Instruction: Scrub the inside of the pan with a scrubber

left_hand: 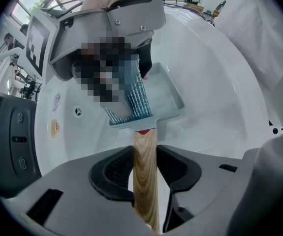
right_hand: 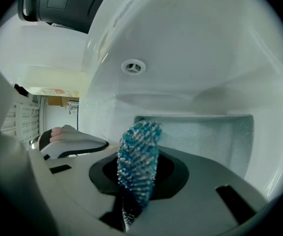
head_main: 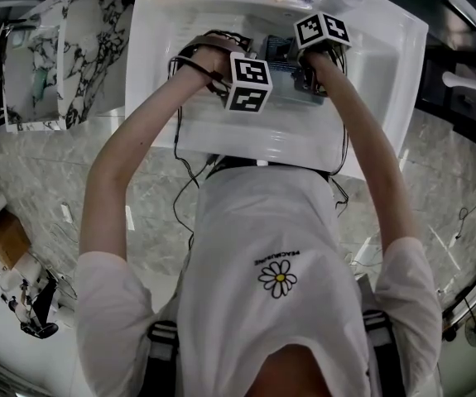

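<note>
The left gripper (left_hand: 144,177) is clamped on the light wooden handle (left_hand: 144,156) of a square grey-green pan (left_hand: 170,102) in the white sink (left_hand: 220,97); the right gripper (right_hand: 135,193) pinches a blue-and-silver mesh scrubber (right_hand: 137,161) over it.

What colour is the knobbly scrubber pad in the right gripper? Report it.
Blue flecked with white: the knobbly scrubber pad. Shows best in the right gripper view.
</note>
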